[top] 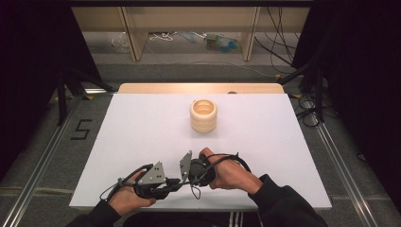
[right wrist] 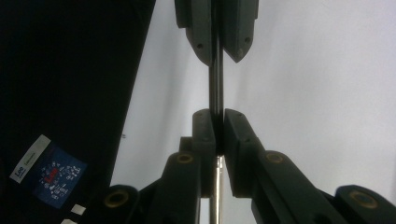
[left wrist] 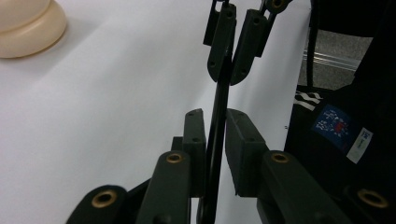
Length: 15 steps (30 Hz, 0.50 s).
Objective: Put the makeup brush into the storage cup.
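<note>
Both grippers | left gripper [left wrist: 215, 122], right gripper [right wrist: 216, 122] clamp thin black rod [right wrist: 215, 88]

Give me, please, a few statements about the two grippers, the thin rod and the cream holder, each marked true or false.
1. Both grippers clamp one thin black rod. True.
2. The cream ribbed holder lies on its side. False: it stands upright, opening up.
3. The left gripper and right gripper face each other along the rod. True.
4. The holder is touching the grippers. False: it stands apart, farther up the white table.
5. The rod is already in the holder. False: it is held near the table's front edge.
</note>
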Each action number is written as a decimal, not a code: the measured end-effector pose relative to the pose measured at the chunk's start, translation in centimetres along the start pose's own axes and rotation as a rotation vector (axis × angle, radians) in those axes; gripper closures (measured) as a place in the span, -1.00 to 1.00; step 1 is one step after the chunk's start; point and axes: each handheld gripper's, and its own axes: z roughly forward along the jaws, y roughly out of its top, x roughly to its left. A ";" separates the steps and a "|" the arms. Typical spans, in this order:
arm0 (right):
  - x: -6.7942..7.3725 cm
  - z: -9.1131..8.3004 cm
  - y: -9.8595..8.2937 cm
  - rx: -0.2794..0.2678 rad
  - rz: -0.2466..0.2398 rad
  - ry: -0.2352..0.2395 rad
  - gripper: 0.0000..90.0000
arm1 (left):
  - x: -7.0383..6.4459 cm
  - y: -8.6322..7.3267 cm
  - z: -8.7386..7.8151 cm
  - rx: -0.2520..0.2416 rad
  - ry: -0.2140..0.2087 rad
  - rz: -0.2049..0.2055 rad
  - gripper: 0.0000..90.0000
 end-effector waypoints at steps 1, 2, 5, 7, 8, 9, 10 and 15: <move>0.0 0.0 0.0 0.000 0.000 0.000 0.87 | -0.1 0.0 0.1 -0.012 -0.008 -0.009 0.76; 0.0 0.0 -0.1 -0.005 -0.002 0.005 0.86 | -0.1 0.0 0.0 -0.005 -0.008 -0.007 0.78; 0.0 -0.1 -0.1 -0.004 0.001 0.004 0.85 | -0.1 0.1 -0.1 0.009 -0.029 0.009 0.83; 0.4 -0.3 -0.1 0.020 0.040 0.010 0.84 | -0.3 0.0 0.0 0.010 -0.030 0.013 0.86; 0.3 -0.3 -0.1 0.016 0.033 0.003 0.84 | -0.3 0.0 0.0 0.009 -0.029 0.013 0.86; 0.3 -0.3 -0.1 0.016 0.033 0.003 0.84 | -0.3 0.0 0.0 0.009 -0.029 0.013 0.86; 0.0 -0.4 -0.2 -0.019 -0.004 0.000 0.83 | -0.3 0.1 -0.1 0.002 -0.031 0.010 0.86; -0.2 -1.1 -0.4 -0.044 -0.001 -0.034 0.69 | -0.1 0.1 -0.3 -0.017 -0.013 -0.009 0.86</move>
